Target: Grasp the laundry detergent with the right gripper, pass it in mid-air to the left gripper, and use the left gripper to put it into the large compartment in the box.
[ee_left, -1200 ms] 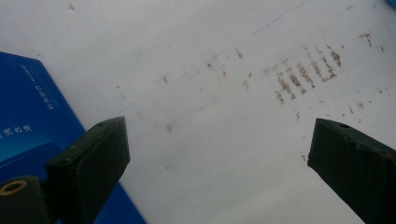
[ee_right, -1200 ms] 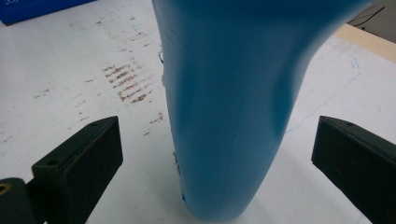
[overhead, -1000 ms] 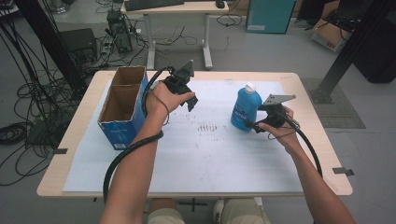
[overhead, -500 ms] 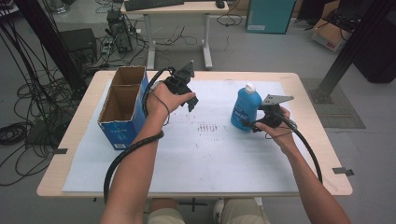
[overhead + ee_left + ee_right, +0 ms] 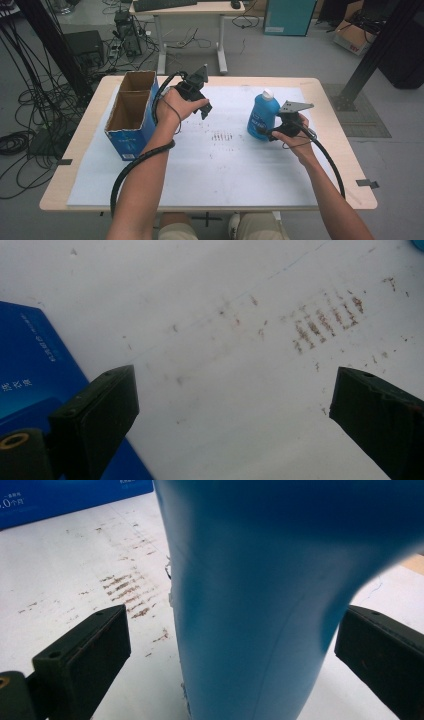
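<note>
Your right gripper (image 5: 266, 131) brackets the upright blue bottle (image 5: 262, 114), which stands between its wide-spread jaws, neither pad visibly touching it. Your left gripper (image 5: 206, 107), also wide and empty, hovers well apart, just beside the open cardboard box (image 5: 131, 134).

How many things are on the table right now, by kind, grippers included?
Blue bottle: 1
Open cardboard box: 1
White sheet with brown marks: 1
Handheld grippers, left gripper and right gripper: 2
Total: 5
</note>
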{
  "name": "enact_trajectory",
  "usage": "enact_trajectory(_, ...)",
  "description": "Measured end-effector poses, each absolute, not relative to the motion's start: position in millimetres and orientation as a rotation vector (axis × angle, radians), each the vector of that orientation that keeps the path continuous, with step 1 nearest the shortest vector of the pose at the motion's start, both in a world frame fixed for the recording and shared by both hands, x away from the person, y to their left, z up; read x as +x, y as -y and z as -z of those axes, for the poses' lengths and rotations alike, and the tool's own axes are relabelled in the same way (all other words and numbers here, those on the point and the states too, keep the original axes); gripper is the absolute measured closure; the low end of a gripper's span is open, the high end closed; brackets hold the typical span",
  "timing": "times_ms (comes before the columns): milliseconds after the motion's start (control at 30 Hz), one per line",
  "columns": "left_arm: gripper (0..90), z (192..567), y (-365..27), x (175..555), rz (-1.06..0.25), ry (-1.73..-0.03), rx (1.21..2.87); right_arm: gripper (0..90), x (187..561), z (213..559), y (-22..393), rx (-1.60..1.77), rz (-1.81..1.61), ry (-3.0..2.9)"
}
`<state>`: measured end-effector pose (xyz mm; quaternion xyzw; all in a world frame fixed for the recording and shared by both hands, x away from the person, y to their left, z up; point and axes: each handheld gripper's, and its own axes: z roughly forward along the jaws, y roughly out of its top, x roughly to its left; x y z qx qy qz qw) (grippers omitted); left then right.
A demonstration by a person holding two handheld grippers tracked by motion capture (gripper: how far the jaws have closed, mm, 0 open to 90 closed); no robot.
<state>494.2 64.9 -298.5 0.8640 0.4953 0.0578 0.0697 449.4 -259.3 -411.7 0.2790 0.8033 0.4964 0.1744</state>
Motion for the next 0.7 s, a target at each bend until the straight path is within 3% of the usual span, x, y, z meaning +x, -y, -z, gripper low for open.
enact_trajectory(700, 5.8, 296.8, -63.7, 494.2, -0.181, -1.487, 2.599, 1.3, 449.0, 410.2, 258.5, 0.771, -1.39, -2.26)
